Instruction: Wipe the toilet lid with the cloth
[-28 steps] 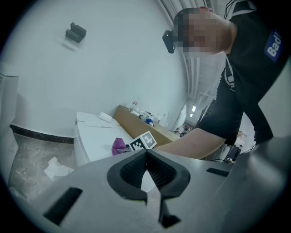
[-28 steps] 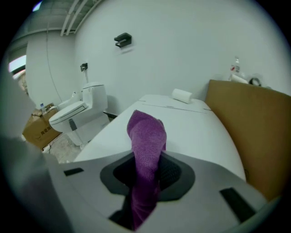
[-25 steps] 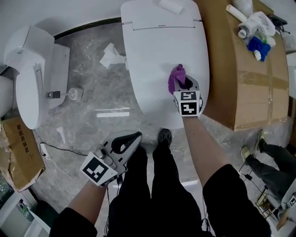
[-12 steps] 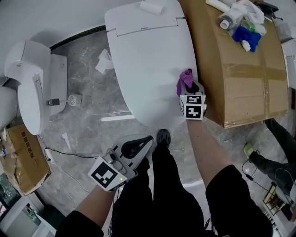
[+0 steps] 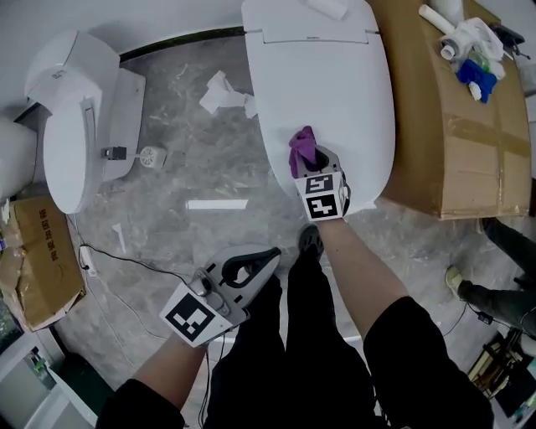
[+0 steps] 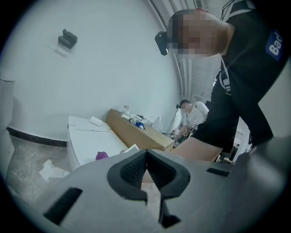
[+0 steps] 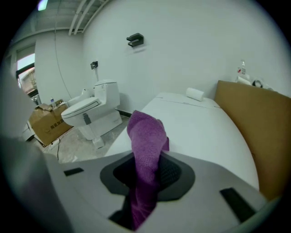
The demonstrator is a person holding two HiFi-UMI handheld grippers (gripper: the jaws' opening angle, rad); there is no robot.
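While the right tongs [image 7: 148, 173] are clenched on a purple terry cloth [image 7: 146, 136], the wiping looks to be under way rather than finished. In the head view, a person stands at the front of a white closed toilet lid [image 5: 335, 92], both arms reaching down. The right tongs sit over the near left part of the lid, close to its front rim, pointing down and away from the person. The cloth is pinched near its middle. One bunched end stands up beyond the tips and the other end hangs below the jaws. No view shows whether the cloth is pressing on the lid at this instant.

The left tongs [image 6: 146, 168] are clenched shut with nothing between them. They are held off to the left of the toilet, above the grey marbled floor [image 5: 193, 167] and beside the person's leg, and play no part in the wipe.

The lid's surface is plain glossy white all over. No smears, wet streaks or dirt show, so the pictures do not say which parts have been covered. Judging by where the cloth is, the front left area is being dealt with. The far half near the hinge, and the right side beside a brown cardboard box [image 5: 452, 126], may remain. A small white roll [image 5: 328, 8] lies on the tank top behind the lid. Crumpled white paper [image 5: 222, 92] lies on the floor to the left, and a second white toilet [image 5: 75, 109] stands further left.
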